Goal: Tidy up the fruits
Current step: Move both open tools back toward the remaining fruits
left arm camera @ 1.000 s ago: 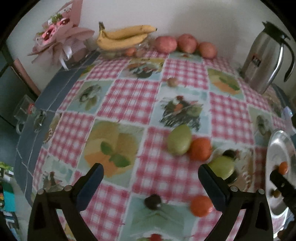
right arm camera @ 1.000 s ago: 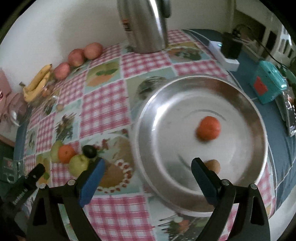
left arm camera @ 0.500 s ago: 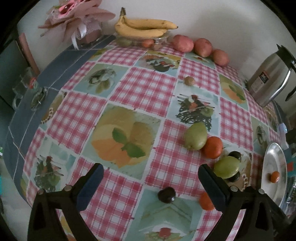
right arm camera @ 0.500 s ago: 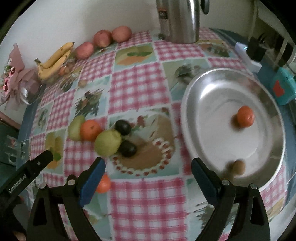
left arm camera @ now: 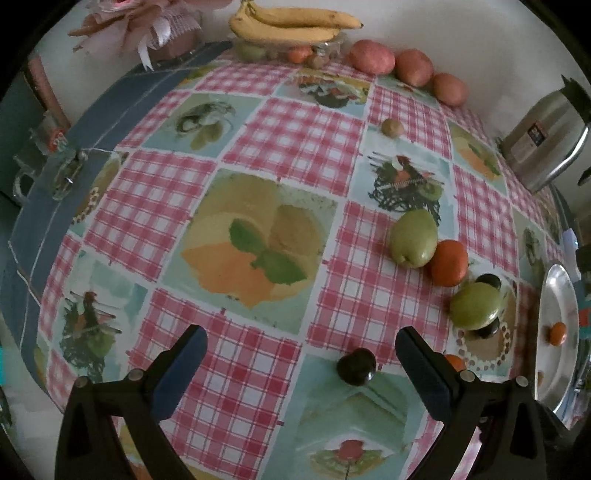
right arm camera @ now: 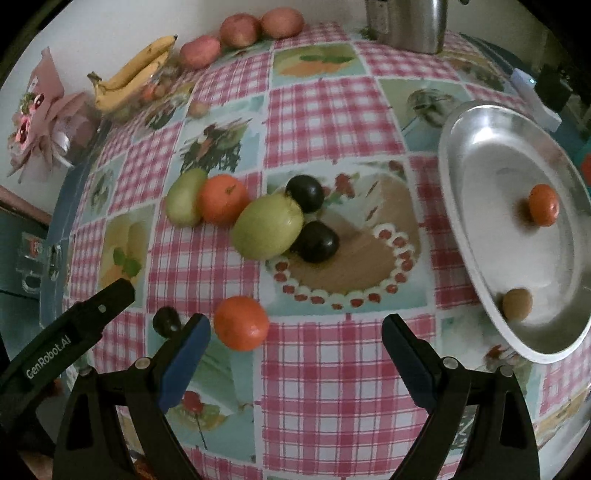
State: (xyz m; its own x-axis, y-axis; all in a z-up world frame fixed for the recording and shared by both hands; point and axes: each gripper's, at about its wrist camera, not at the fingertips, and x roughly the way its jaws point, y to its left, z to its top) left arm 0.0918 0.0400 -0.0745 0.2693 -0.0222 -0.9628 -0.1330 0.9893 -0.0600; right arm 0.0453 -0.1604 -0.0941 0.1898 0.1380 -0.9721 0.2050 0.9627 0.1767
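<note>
Right wrist view shows the right gripper [right arm camera: 295,347] spread wide and empty above the near edge of the table with its pink-checked fruit-print cloth [right arm camera: 325,110]. A small round orange tangerine [right arm camera: 241,328] lies on the cloth just ahead of its left finger. Farther in, a cluster sits mid-table: a pale green pear-like fruit [right arm camera: 268,231] touching two dark round plums [right arm camera: 305,193], with a second orange tangerine [right arm camera: 223,199] and another green fruit [right arm camera: 184,197] pressed together beside it. Toward the right edge stands a shiny round metal tray [right arm camera: 476,155], holding a third tangerine [right arm camera: 543,209] and a small brown round fruit [right arm camera: 517,304], well apart from each other.

Left wrist view shows the left gripper [left arm camera: 301,356] also spread wide, holding nothing, over the near edge. A single dark plum [left arm camera: 356,367] lies on the cloth between its fingers, close to the right one. Along the far edge, against the wall, lie a bunch of yellow bananas [left arm camera: 291,26] and three reddish apples [left arm camera: 408,66] in a row. A steel thermos jug [left arm camera: 546,136] stands at the far right corner.
</note>
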